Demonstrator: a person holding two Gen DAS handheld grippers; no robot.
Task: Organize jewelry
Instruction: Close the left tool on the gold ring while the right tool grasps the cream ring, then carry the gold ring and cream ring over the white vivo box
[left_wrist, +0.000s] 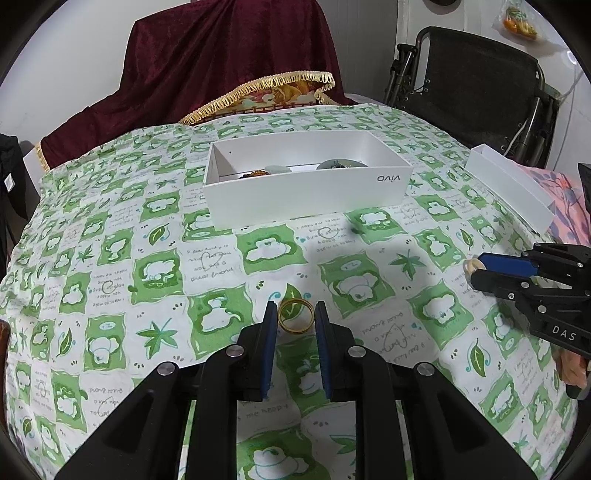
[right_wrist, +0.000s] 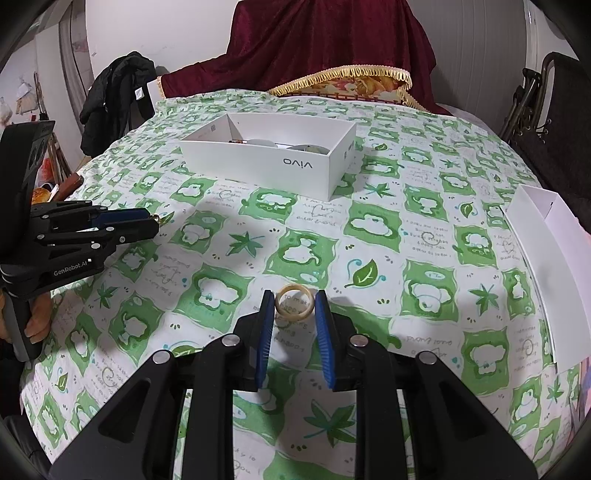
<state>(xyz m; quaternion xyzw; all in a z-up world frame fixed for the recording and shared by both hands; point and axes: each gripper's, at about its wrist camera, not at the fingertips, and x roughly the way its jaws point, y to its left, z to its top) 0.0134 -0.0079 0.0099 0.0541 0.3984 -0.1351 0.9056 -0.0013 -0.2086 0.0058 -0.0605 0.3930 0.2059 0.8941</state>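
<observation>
**Both tools holding rings above the cloth-covered bench**

Left tool (left_wrist: 295, 319): blue-padded fingers (left_wrist: 269, 343) closed against either side of a shiny gold metal ring (left_wrist: 296, 316). The ring stands on edge between the pads, its opening facing the camera. In the right wrist view the same tool (right_wrist: 157, 221) shows side-on at the far left, a glint of gold at its tip; whether the ring is clear of the cloth cannot be judged from that angle.

Right tool (right_wrist: 294, 308): fingers clamped on a pale cream, matte ring (right_wrist: 294, 301), likewise held on edge with its opening to the camera. From the left wrist view this tool (left_wrist: 476, 267) reaches in from the right, the cream ring (left_wrist: 474, 266) at its tip, a shadow on the cloth beneath it.

Surroundings: the bench carries a white cloth with a green checked print of leaves and bears (left_wrist: 155, 273). Past both tools, towards the far side, sits an open white cardboard box printed "vivo" (left_wrist: 306, 195); several small items lie inside, too hidden by the near wall to identify. The white box lid (left_wrist: 511, 188) lies at the right edge of the bench, well apart from the box. Behind the bench hangs a dark red velvet drape with gold fringe (left_wrist: 229, 55). A black folding chair (left_wrist: 476, 85) stands at the back right.
</observation>
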